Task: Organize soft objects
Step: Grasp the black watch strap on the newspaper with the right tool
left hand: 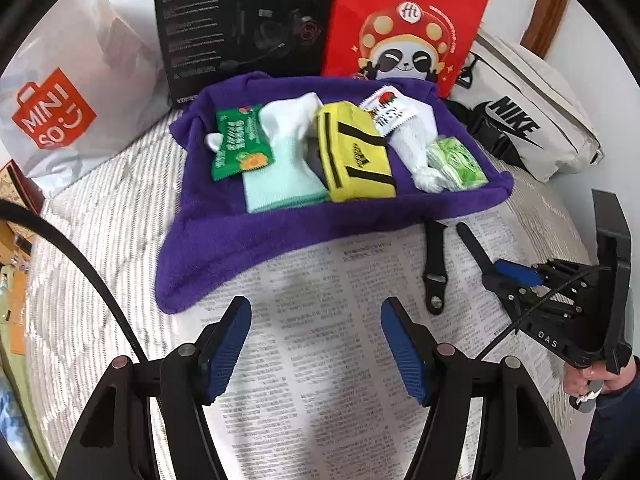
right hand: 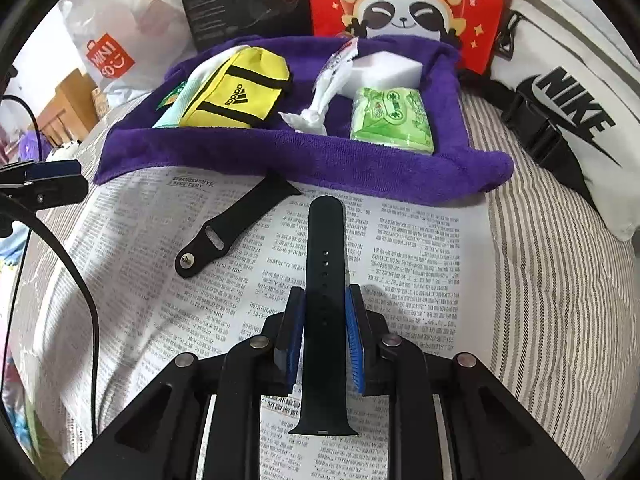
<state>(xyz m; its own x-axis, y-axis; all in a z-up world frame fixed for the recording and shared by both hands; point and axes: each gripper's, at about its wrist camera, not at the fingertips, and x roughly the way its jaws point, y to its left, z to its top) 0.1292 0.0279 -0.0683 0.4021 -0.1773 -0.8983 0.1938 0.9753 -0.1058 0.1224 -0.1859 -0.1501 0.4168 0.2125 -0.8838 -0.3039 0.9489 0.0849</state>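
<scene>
Long black perforated watch strap (right hand: 325,280) clamped flat, lengthwise.

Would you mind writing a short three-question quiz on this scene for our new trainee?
1. True or false: the right gripper is shut on the long watch strap.
2. Which item lies on the purple towel? A) the short watch strap B) the yellow pouch C) the Nike bag
3. Fill in: the left gripper is open and holds ____.

Key:
1. True; its pads press the strap's two edges above the newspaper.
2. B; the short strap lies on the newspaper, and the bag sits beside the towel.
3. Nothing.
</scene>
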